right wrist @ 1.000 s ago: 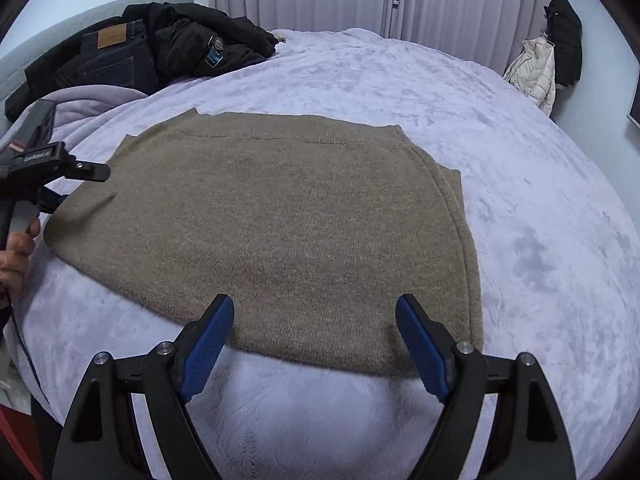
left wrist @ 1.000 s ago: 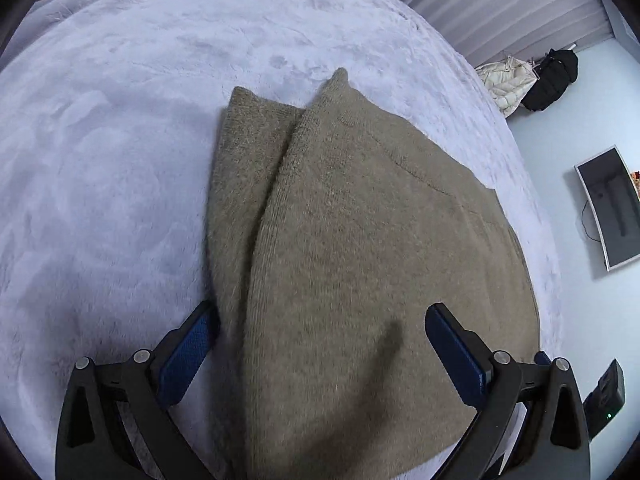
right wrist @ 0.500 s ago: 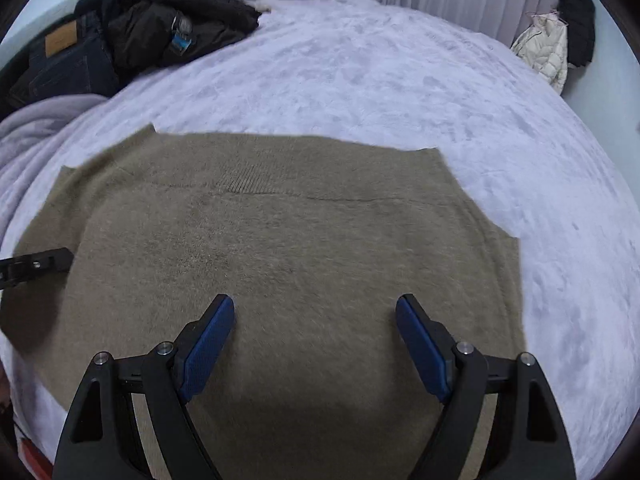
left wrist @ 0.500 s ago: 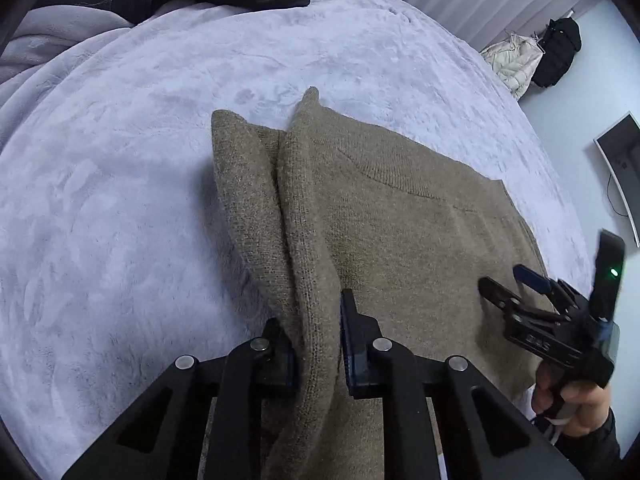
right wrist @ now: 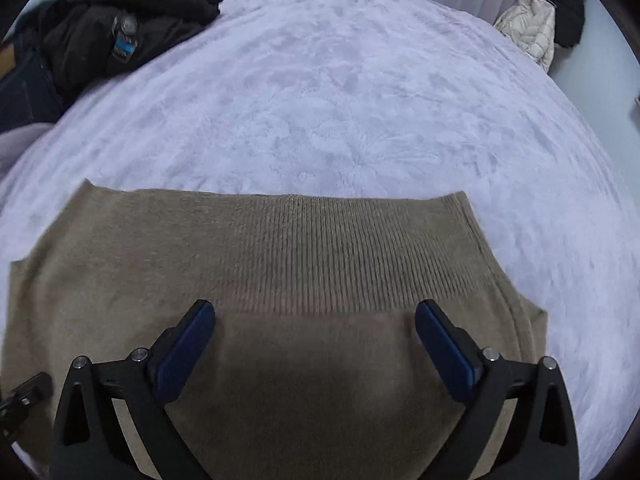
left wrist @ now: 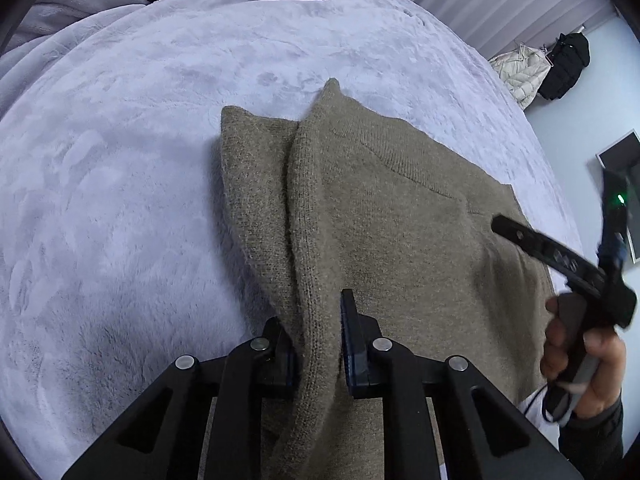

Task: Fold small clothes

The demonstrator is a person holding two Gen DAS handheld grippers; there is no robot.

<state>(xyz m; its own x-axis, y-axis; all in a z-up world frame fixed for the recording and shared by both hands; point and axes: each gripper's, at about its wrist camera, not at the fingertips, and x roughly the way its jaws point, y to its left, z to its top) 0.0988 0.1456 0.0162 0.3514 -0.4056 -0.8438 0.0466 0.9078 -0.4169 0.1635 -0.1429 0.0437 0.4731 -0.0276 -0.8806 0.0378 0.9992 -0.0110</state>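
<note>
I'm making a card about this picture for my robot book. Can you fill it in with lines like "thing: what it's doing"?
garment: tan knit sweater lying on the bed
bed cover: fluffy pale lilac blanket
left tongs: shut on a raised fold at the sweater's edge
right tongs: opening wide above the sweater, nothing pinched between them
far corner of bed: dark clothes pile
folding: only just begun

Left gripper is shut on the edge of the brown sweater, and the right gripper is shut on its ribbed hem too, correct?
Not quite. The left gripper is shut on the sweater, but the right gripper is opening, its fingers spread above the cloth, as the right wrist view shows.
</note>
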